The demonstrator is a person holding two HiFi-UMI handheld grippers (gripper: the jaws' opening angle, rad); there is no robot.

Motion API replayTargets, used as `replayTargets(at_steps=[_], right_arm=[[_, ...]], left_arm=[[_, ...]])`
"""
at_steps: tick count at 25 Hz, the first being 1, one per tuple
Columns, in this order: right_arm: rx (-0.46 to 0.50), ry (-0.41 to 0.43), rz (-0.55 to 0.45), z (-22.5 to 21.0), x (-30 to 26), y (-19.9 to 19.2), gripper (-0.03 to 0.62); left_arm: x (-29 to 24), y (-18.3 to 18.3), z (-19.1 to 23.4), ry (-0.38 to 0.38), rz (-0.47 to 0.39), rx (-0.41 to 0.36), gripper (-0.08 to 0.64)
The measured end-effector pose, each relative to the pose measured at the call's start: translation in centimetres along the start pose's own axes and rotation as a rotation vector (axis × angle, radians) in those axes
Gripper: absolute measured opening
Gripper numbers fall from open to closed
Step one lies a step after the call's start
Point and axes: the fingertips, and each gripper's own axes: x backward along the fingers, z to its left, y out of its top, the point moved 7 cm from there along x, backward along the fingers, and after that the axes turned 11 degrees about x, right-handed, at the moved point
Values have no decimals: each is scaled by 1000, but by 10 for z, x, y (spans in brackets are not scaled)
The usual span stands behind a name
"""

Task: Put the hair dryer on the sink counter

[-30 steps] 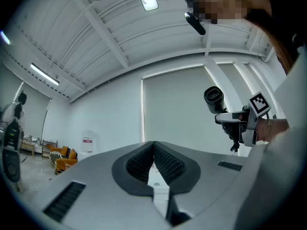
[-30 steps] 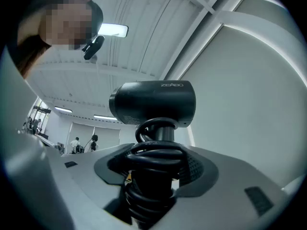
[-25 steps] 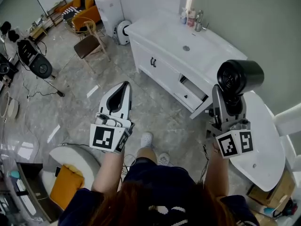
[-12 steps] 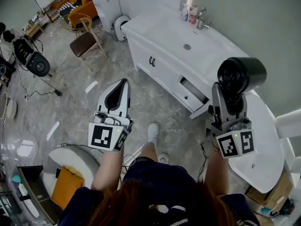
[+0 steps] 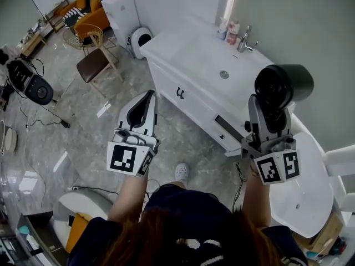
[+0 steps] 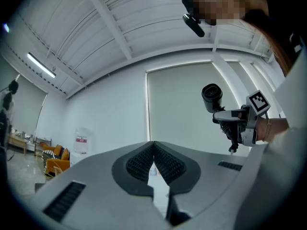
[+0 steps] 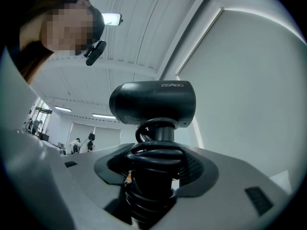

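Observation:
A black hair dryer [image 5: 283, 85] stands upright in my right gripper [image 5: 267, 111], which is shut on its cord-wrapped handle [image 7: 153, 164]. Its barrel [image 7: 153, 102] rises above the jaws in the right gripper view. It hangs over the right end of the white sink counter [image 5: 186, 51], well above it. My left gripper [image 5: 147, 97] is held out over the floor in front of the cabinet, shut with nothing between its pads [image 6: 144, 161]. From the left gripper view, the hair dryer [image 6: 211, 96] shows off to the right.
The counter carries a basin drain [image 5: 224, 75], a faucet [image 5: 244, 38] and bottles [image 5: 228, 29] at the wall. One cabinet drawer [image 5: 228, 131] stands ajar. A white round top [image 5: 302, 190] lies at the right. A wooden chair [image 5: 94, 60] stands left on the floor.
The person has stepped toward the sink counter. Both grippers moved with them, the hair dryer still held upright, and the counter now lies closer beneath them.

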Motion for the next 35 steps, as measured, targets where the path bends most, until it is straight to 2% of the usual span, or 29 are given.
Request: replayTargets(at_steps=[2, 7, 15, 21, 27, 35], right_arm=[[1, -3, -7, -3, -24, -4, 279], [2, -10, -1, -9, -70, -19, 279], [5, 2, 16, -39, -135, -42, 279], [-20, 53, 1, -82, -205, -71, 279], [-39, 101, -25, -153, -292, -93, 279], [-74, 121, 1, -217, -363, -123, 279]], left_arm=[[-22, 2, 15, -12, -12, 9, 18], [-63, -7, 51, -39, 24, -11, 18], [-119, -23, 90, -9, 41, 6, 18], [-184, -36, 116, 49, 39, -6, 18], [-287, -44, 133, 87, 14, -22, 18], [-375, -61, 143, 112, 29, -13, 18]])
